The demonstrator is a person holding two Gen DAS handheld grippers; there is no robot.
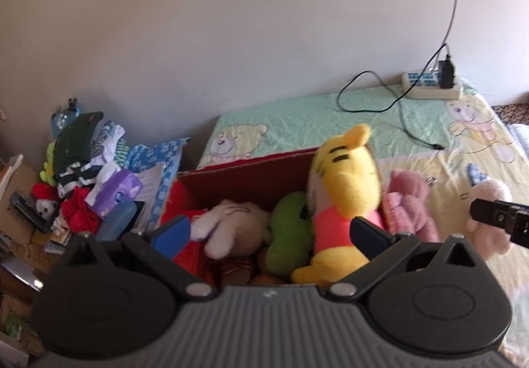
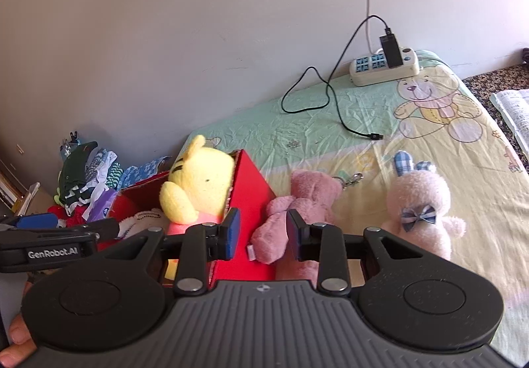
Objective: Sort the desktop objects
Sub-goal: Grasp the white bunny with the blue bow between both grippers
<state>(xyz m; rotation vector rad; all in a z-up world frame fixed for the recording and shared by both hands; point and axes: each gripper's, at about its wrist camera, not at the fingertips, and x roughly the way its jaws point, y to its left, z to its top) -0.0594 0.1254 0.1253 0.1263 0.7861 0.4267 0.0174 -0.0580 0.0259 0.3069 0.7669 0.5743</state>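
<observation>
Between the right gripper's (image 2: 261, 236) part-open, empty jaws lie the red box's (image 2: 253, 202) corner and the dusty-pink plush (image 2: 297, 209); closing now would likely catch cardboard. The left gripper (image 1: 269, 232), jaws spread and empty, hovers over the box, where the yellow bear plush (image 1: 344, 199) leans and could topple out. A pale bunny plush (image 2: 423, 202) waits right; a charger cable (image 2: 334, 103) lies far.
</observation>
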